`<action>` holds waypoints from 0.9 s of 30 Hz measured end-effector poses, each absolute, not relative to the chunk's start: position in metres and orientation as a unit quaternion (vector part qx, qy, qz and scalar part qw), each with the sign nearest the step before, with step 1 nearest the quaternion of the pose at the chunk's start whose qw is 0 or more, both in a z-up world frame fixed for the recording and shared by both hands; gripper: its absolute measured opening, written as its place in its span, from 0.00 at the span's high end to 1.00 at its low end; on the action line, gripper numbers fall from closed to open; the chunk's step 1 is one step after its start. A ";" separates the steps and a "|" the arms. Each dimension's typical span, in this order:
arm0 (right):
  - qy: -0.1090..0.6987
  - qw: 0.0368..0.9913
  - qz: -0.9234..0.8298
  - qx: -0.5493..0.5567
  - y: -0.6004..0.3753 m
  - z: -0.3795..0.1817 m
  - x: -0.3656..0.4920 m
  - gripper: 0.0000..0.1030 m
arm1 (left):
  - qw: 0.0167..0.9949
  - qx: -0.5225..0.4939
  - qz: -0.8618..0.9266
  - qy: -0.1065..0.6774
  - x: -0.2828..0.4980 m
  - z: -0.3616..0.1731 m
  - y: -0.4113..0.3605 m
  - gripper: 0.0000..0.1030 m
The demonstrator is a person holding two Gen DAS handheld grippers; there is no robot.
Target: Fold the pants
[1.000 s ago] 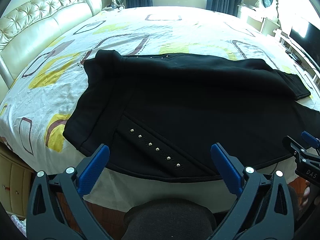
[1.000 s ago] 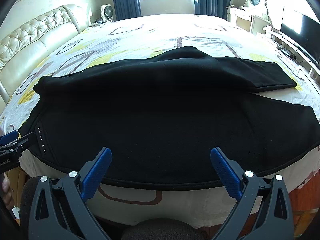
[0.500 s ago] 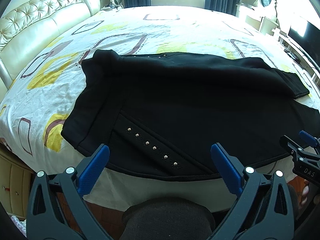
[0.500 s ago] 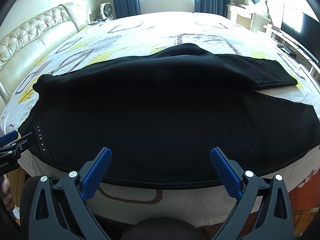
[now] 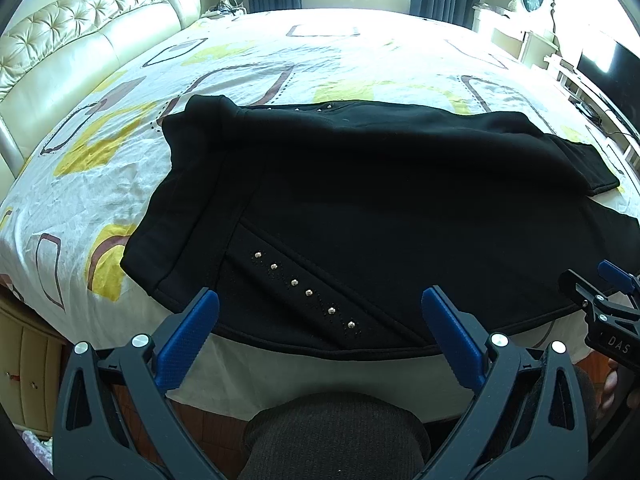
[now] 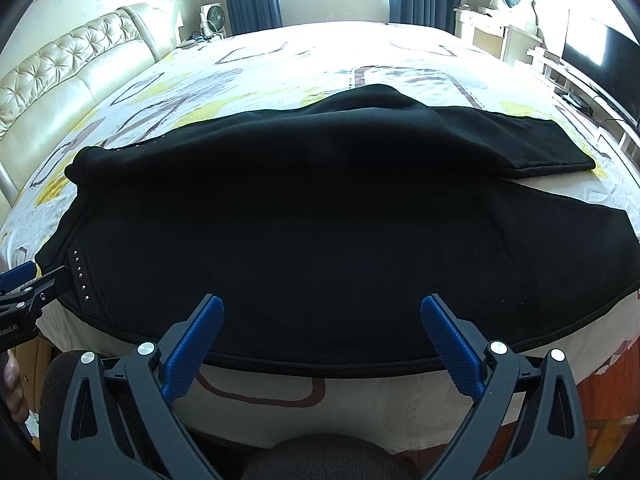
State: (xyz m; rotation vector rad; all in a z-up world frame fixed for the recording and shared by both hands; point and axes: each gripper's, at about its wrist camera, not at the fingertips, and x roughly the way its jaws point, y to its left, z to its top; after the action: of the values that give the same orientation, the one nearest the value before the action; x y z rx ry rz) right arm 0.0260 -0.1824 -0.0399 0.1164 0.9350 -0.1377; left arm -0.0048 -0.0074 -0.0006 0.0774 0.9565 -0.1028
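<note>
Black pants (image 5: pixel 380 208) lie spread across the near side of the bed, waistband to the left, legs running right, with a row of silver studs (image 5: pixel 304 290) near the front hem. In the right wrist view the pants (image 6: pixel 320 220) fill the middle, one leg end lying at the far right. My left gripper (image 5: pixel 320 300) is open and empty, just short of the near edge by the studs. My right gripper (image 6: pixel 322 308) is open and empty over the near edge of the pants. Each gripper shows at the side of the other's view.
The bed (image 5: pixel 100 184) has a white sheet with yellow and brown shapes and a padded cream headboard (image 5: pixel 80 40) at the left. A dresser with an oval mirror (image 6: pixel 514 12) and a dark TV (image 6: pixel 600 52) stand at the right. A fan (image 6: pixel 212 18) stands at the far left corner.
Both grippers have drifted slightly, so the pants sit a little lower and nearer in the left view. Both stay open and empty; the pants have not moved.
</note>
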 end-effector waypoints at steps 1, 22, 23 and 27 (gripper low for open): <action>0.450 0.889 -0.066 0.056 -0.182 -0.040 0.026 0.04 | 0.886 0.036 -0.050 0.460 -0.005 0.000 -0.007 0.02; 0.455 0.886 -0.066 0.056 -0.182 -0.043 0.026 0.04 | 0.887 0.035 -0.050 0.458 -0.006 0.001 -0.008 0.02; 0.455 0.886 -0.066 0.056 -0.182 -0.043 0.025 0.04 | 0.887 0.035 -0.051 0.458 -0.006 0.001 -0.008 0.02; 0.455 0.886 -0.066 0.056 -0.182 -0.043 0.024 0.04 | 0.887 0.035 -0.051 0.458 -0.006 0.001 -0.008 0.02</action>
State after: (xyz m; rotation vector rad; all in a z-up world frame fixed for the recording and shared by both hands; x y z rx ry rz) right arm 0.0241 -0.1817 -0.0435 0.1167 0.9463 -0.1381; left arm -0.0060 -0.0077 0.0007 0.0726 0.9524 -0.1056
